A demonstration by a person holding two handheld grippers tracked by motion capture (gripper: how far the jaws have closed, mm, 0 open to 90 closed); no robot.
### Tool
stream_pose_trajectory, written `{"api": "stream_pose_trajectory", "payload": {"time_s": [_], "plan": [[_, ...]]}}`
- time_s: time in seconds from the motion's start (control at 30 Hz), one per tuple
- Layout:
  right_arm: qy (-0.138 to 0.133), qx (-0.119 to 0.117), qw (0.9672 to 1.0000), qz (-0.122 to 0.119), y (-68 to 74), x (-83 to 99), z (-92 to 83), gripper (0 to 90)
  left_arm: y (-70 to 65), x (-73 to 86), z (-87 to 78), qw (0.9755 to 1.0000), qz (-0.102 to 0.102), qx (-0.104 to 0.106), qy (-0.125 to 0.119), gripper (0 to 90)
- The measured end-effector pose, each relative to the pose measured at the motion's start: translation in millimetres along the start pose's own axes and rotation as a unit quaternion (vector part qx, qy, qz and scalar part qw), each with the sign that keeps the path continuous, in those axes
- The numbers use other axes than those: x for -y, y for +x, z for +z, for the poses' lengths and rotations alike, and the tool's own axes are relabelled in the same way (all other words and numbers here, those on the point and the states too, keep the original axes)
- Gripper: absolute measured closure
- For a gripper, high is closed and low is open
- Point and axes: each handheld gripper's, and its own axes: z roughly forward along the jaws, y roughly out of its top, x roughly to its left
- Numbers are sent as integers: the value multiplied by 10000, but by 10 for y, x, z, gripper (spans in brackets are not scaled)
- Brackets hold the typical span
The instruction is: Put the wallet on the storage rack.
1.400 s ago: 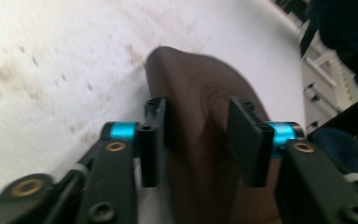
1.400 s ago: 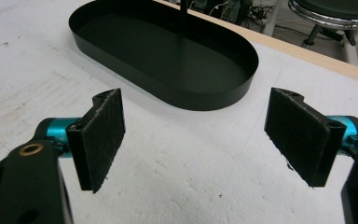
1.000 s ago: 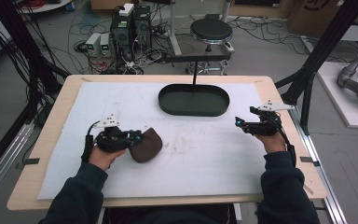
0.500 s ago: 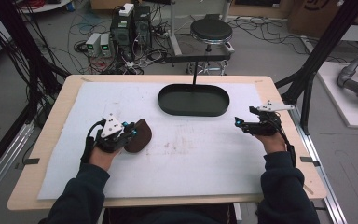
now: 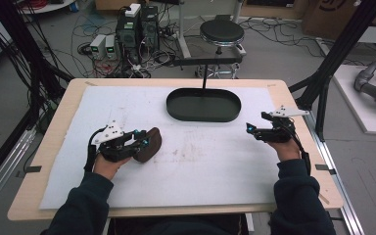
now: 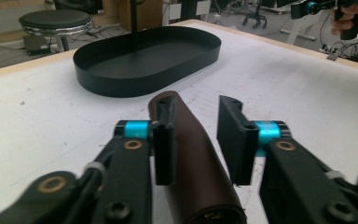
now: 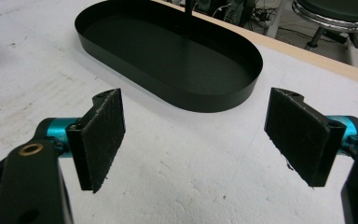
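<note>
High view is showing you sitting at the desk (image 5: 68, 196), which is lying under a white sheet so the things slide little and stand out clearly. Beyond the middle, the black oval tray (image 5: 175, 108) is resting with its rim up and its floor bare, well apart from both of your hands; I am judging it to be the likely destination, since nothing else is waiting to receive anything.

Nearer you on the left, the brown leather case (image 5: 148, 144) is lying flat on the sheet, its long axis pointing roughly toward the tray. Your left claw (image 5: 144, 143) is straddling it: in the left gripper view, the case (image 6: 193, 163) is sitting between the jaws, one pad touching its side and the other standing off with a gap, so the jaws have just been opening and are no longer pinching it.

Your right claw (image 5: 249, 129) is hovering near the tray's right end, spread wide with nothing between its pads (image 7: 103, 135), seemingly waiting in reserve.
</note>
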Motion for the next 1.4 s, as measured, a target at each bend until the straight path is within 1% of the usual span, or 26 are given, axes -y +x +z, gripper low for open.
{"api": "stream_pose_trajectory", "payload": {"time_s": [0.1, 0.13, 0.2, 0.23, 0.33, 0.43, 0.57, 0.63, 0.67, 0.73, 0.77, 0.8, 0.83, 0.87, 0.9, 0.93, 0.97, 1.0, 1.1, 1.13, 1.2, 1.23, 1.27, 1.3, 1.33, 1.4], "plan": [[8, -11, 10000, 1, 2, 0, 0, 205, 19, 24, 9, 9999, -95, -75, -46, 520], [11, -17, 10000, -6, 1, 1, 1, 205, 35, 33, 7, 9998, -175, -54, -59, 520], [12, -20, 10000, -7, -1, 2, 3, 205, 64, 52, 5, 9990, -423, -14, -111, 448], [16, -24, 10000, 3, 0, 2, 4, 205, 78, 60, -2, 9988, -471, -31, -120, 438], [14, -23, 10000, -35, 0, 1, 6, 205, 98, 70, -19, 9987, -502, -57, -115, 450], [1, -102, 9999, 1, 27, -6, 21, 206, 92, 66, -24, 9983, -535, 146, -192, 530], [-36, -224, 9997, -18, 113, -31, 80, 206, 57, 55, -8, 9982, -475, 300, -203, 581], [-125, -337, 9993, 52, 172, -58, 127, 215, 39, 50, 1, 9982, -456, 334, -201, 588], [-160, -407, 9990, 32, 217, -77, 158, 246, 38, 47, 2, 9983, -441, 339, -184, 589], [-231, -536, 9983, -75, 328, -133, 228, 251, 33, 44, 5, 9982, -443, 369, -186, 589], [-238, -669, 9973, -174, 459, -204, 316, 251, 33, 43, 5, 9982, -426, 381, -175, 595], [-286, -745, 9966, -206, 522, -239, 363, 251, 32, 39, 3, 9983, -410, 381, -155, 596], [-286, -745, 9966, -206, 522, -239, 363, 251, 26, 38, 6, 9982, -423, 401, -160, 596], [-272, -946, 9949, -221, 646, -320, 483, 236, 23, 36, 7, 9984, -391, 394, -144, 598], [-272, -946, 9949, -221, 646, -320, 483, 236, 18, 32, 8, 9985, -359, 404, -126, 598], [-237, -1124, 9929, -317, 786, -414, 619, 233, 11, 29, 11, 9984, -357, 417, -119, 598], [-253, -1221, 9915, -370, 860, -459, 689, 232, 7, 26, 14, 9986, -323, 409, -107, 597], [-253, -1221, 9915, -370, 860, -459, 689, 232, 0, 23, 16, 9985, -320, 429, -98, 597], [-217, -1544, 9868, -438, 1079, -604, 906, 218, -5, 20, 17, 9986, -285, 441, -84, 597], [-227, -1711, 9834, -556, 1225, -693, 1036, 218, -4, 20, 16, 9986, -283, 445, -82, 597], [-148, -1824, 9808, -673, 1358, -767, 1161, 218, -1, 20, 14, 9986, -286, 440, -75, 597], [-148, -1824, 9808, -673, 1358, -767, 1161, 218, 0, 20, 13, 9986, -292, 440, -73, 597], [-88, -1919, 9786, -743, 1469, -824, 1273, 218, 1, 20, 12, 9986, -296, 436, -73, 596], [-88, -1919, 9786, -743, 1469, -824, 1273, 218, 1, 20, 11, 9986, -299, 438, -69, 596], [-60, -2007, 9766, -770, 1571, -870, 1366, 218, 0, 19, 10, 9986, -297, 440, -66, 596], [-36, -2043, 9754, -825, 1618, -886, 1410, 218, 0, 19, 12, 9985, -305, 450, -66, 596]]}}
